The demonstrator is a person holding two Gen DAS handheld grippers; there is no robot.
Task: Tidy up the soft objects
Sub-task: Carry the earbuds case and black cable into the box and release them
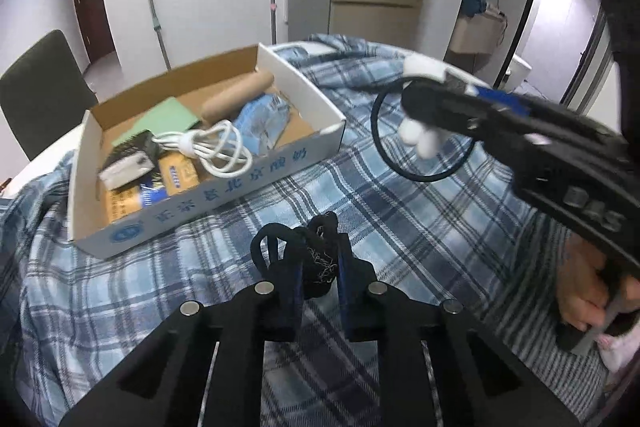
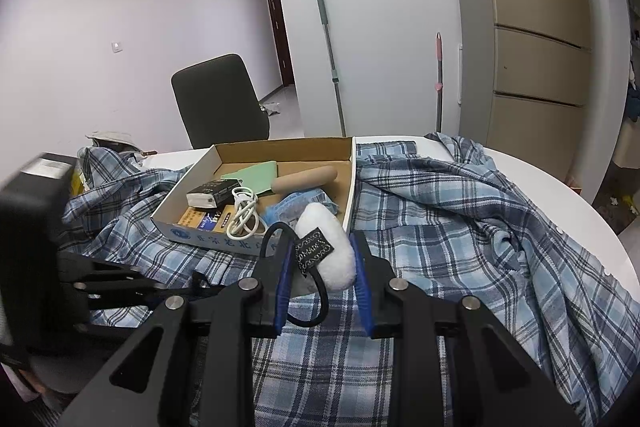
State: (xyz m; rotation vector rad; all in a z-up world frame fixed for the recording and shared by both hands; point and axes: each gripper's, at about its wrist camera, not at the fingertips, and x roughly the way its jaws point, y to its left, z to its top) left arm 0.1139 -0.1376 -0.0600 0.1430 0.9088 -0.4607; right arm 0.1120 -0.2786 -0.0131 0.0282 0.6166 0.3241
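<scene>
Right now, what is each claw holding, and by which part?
The right claw pinches a hair tie by its white fluffy pompom, the black elastic loop hanging free. The left claw is shut on a dark fabric hair tie, gripped at its bunched middle.

Left wrist cam sits low over the plaid shirt (image 1: 400, 195), tilted steeply down, facing the cardboard box (image 1: 224, 187) close ahead; right gripper (image 1: 420, 135) crosses its right side. Right wrist cam looks flatter toward the same box (image 2: 256, 243) from slightly farther back. Both views share box, shirt, chair (image 2: 220, 103), 2 mop handles.
</scene>
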